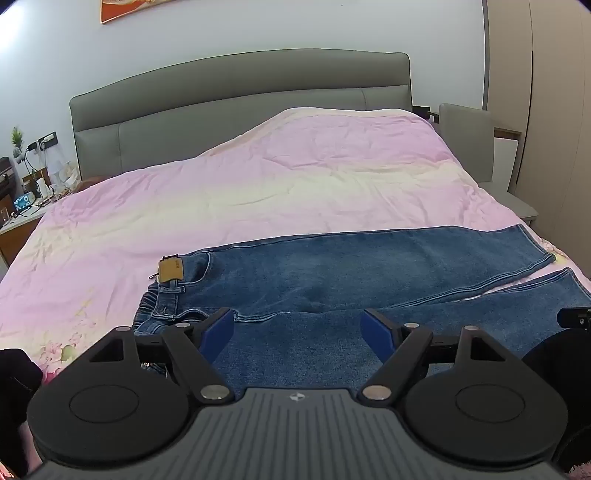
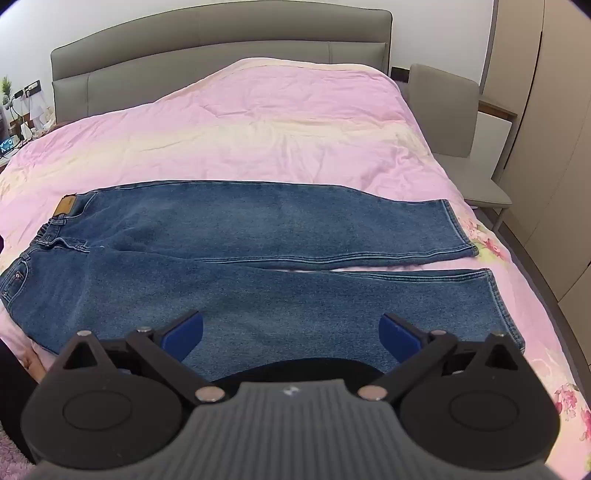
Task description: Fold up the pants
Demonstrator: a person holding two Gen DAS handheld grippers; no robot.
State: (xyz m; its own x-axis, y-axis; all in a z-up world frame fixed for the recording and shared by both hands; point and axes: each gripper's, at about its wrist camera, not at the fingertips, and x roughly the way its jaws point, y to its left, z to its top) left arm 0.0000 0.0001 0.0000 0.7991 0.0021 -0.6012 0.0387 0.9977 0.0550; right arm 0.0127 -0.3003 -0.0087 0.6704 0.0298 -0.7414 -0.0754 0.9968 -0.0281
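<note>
A pair of blue jeans [image 2: 258,229] lies flat across the near end of a bed, waist to the left with a tan leather patch [image 2: 65,206], and both legs stretch to the right, side by side with a thin gap. In the left wrist view the jeans [image 1: 351,266] show the same patch [image 1: 170,271] at their left end. My left gripper [image 1: 297,328] hovers over the near leg close to the waist, open, with nothing between its blue pads [image 1: 221,330]. My right gripper [image 2: 291,332] stands open above the near leg toward its hem, its pads [image 2: 184,334] apart.
A pink floral duvet [image 2: 258,122] covers the bed, with a grey padded headboard [image 2: 221,33] behind. A grey chair [image 2: 443,114] and beige wardrobe doors [image 2: 554,147] stand on the right. A cluttered nightstand [image 1: 26,199] sits at the far left.
</note>
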